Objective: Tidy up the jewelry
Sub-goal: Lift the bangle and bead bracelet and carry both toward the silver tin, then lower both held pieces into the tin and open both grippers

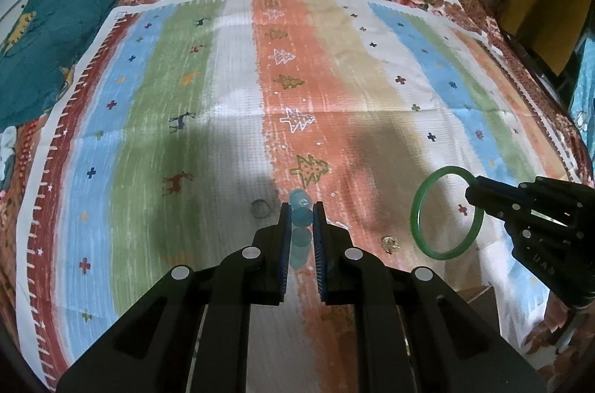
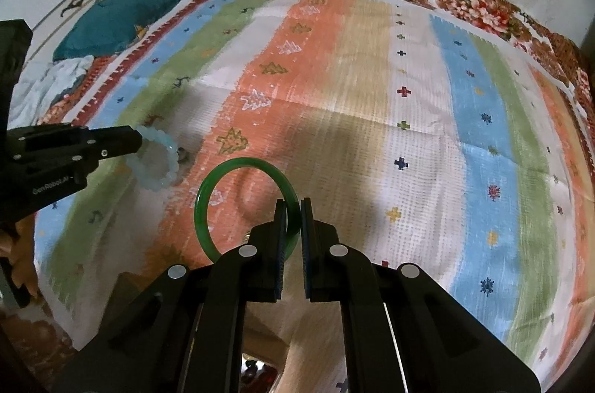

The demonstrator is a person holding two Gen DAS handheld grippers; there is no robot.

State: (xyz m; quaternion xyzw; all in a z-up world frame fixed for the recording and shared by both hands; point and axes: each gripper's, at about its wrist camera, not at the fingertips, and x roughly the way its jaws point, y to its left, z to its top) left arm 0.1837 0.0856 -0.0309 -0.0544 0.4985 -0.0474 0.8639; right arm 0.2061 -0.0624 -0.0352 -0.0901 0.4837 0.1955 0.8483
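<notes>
Left wrist view: left gripper [image 1: 302, 207] pinches the blue bead bracelet [image 1: 300, 218]; right gripper [image 2: 293, 207] pinches the green bangle [image 2: 208, 207]. A loose pinch could drop them.

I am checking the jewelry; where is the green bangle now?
The green bangle is clamped in the right gripper, off the striped cloth, right of the beaded bracelet in the left gripper.

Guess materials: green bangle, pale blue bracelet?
Green bangle in the right tool: glossy and translucent with a smooth rigid hoop, so jade or glass. Pale blue bracelet in the left tool: milky translucent round beads, so glass, stone or resin; cannot tell.
</notes>
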